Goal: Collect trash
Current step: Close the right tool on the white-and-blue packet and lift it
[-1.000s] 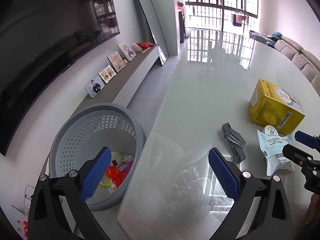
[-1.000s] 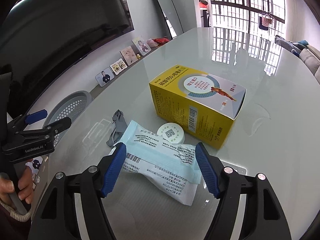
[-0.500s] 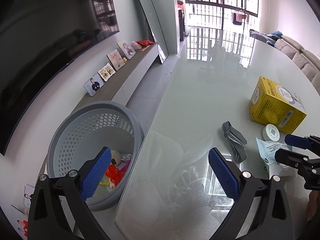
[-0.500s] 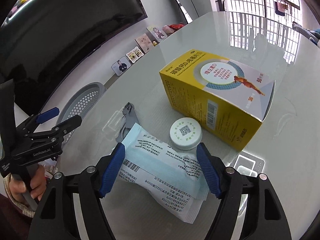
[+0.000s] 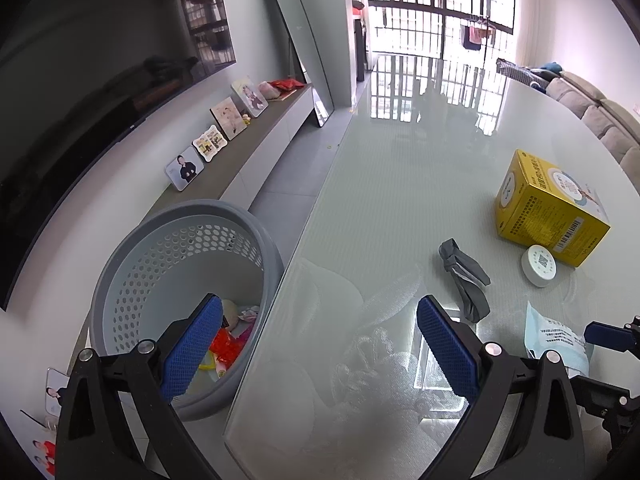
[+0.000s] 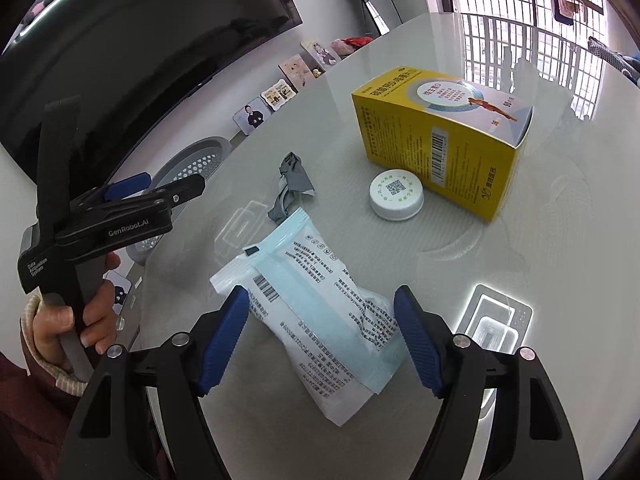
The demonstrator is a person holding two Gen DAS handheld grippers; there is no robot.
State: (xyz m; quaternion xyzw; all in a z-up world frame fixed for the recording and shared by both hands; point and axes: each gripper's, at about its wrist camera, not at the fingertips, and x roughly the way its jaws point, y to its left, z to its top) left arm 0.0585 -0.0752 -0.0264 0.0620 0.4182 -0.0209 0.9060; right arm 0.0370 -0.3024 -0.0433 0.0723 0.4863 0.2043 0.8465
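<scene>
Left-wrist view, left to right: I see the grey perforated basket [image 5: 176, 280] standing on the floor against the table's edge, with bits of red and yellow trash [image 5: 226, 346] lying at its bottom. My left gripper [image 5: 318, 344] hangs with its jaws wide and nothing between them; one blue pad sits over the basket's mouth, the other over the glass table [image 5: 400, 184]. Further right on the glass lie a crumpled grey wrapper [image 5: 466, 276], a white round cap [image 5: 539, 265] touching the foot of the yellow box [image 5: 550, 216], and the near end of a pale blue packet [image 5: 554, 338], with one blue pad of my right gripper [image 5: 608, 336] showing at the frame's edge.

Right-wrist view, left to right: a hand [image 6: 74, 320] in a striped cuff grips the handle of the left gripper [image 6: 152, 188], which points toward the basket [image 6: 192, 164] beyond the table edge. The grey wrapper [image 6: 290, 186] lies just behind the pale blue packet [image 6: 320, 308]. My right gripper [image 6: 320, 338] straddles that packet, jaws wide; the left pad seems to meet the packet's edge, while the right pad stands clear of it. The packet lies flat on the glass. The white cap [image 6: 396, 194] rests against the yellow box [image 6: 448, 136] at upper right.
</scene>
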